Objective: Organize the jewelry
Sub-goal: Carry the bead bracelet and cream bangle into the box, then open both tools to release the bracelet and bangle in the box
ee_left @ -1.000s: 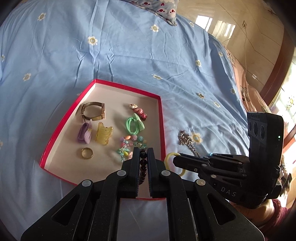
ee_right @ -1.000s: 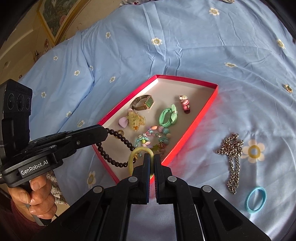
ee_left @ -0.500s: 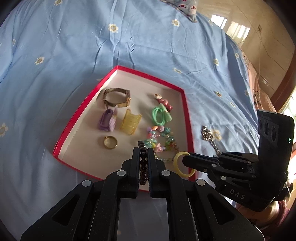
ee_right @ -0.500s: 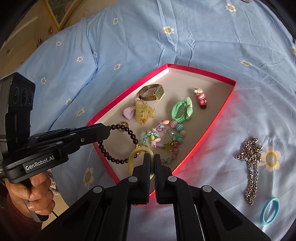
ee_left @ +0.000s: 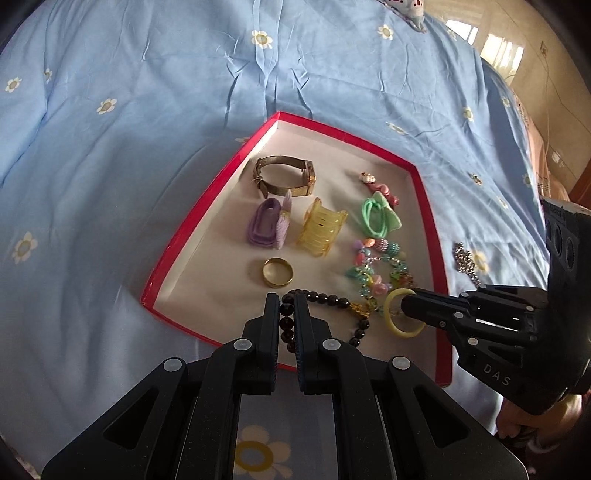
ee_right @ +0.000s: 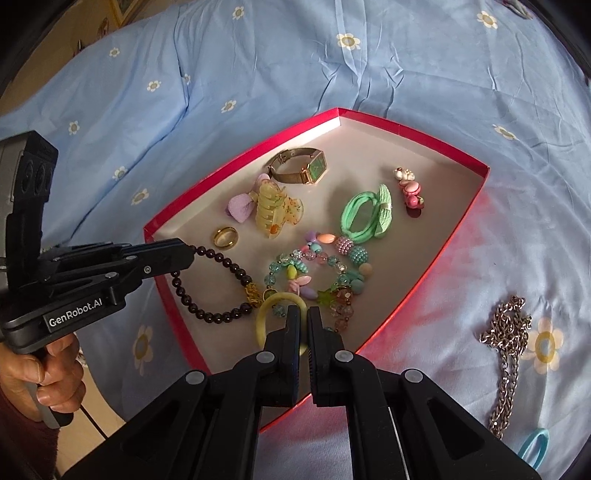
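Jewelry tray on a flowered blue bedspread

The left gripper (ee_left: 287, 306) clamped a dark bead bracelet (ee_right: 218, 284) and the right gripper (ee_right: 303, 317) a yellow ring (ee_left: 400, 314), both over the red-rimmed tray (ee_left: 207, 199); a wooden floor (ee_left: 546, 74) lay beyond the bedspread (ee_left: 147, 92).

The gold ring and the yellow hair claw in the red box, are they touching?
Apart. The left wrist view shows bare box floor between the gold ring and the yellow hair claw.

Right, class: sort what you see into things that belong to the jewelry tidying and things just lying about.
Job:
- red tray
- dark bead bracelet, in left tongs
- yellow ring, in right tongs
- silver chain and blue hair tie, outside the tray

Lying about:
- flowered blue bedspread
- patterned pillow
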Motion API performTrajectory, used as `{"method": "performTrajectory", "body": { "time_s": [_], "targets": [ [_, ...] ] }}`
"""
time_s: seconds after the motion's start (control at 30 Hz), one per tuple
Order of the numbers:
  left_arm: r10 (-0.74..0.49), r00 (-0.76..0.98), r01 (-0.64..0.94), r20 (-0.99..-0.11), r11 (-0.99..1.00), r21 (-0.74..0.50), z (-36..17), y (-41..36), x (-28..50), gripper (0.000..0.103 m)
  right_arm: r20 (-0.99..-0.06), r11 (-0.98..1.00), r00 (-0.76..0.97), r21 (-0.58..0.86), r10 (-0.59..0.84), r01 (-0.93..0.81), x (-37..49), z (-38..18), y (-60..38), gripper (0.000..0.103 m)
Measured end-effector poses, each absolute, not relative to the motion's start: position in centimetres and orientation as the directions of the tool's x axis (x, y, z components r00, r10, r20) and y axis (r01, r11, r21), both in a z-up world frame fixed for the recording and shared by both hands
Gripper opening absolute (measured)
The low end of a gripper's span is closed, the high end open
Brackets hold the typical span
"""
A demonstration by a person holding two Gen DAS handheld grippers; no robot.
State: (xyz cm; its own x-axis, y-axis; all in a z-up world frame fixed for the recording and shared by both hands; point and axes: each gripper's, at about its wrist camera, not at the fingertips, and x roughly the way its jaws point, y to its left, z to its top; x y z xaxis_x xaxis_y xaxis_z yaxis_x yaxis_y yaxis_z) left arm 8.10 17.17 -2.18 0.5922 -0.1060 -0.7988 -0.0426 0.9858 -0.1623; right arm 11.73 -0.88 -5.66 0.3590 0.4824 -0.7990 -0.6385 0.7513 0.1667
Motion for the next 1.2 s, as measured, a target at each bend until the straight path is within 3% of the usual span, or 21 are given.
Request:
{"method": "performTrajectory", "body": {
  "time_s": [1.03,1.2],
  "targets": [
    [-0.028,0.566,-0.076,-0.824,0.993,-0.086,-3.5,17.1,9.2,0.007,-0.816,0.759,0.388,0.092,0.428,-0.644,12.2,-6.2,-0.3,0.005],
    [-0.035,0.562,-0.079,-0.826,0.992,-0.096,-3.5,17.2,9.1,0.007,-0.817,0.757,0.381,0.1,0.433,-0.646,12.3,-6.1,-0.3,0.01]
  ]
}}
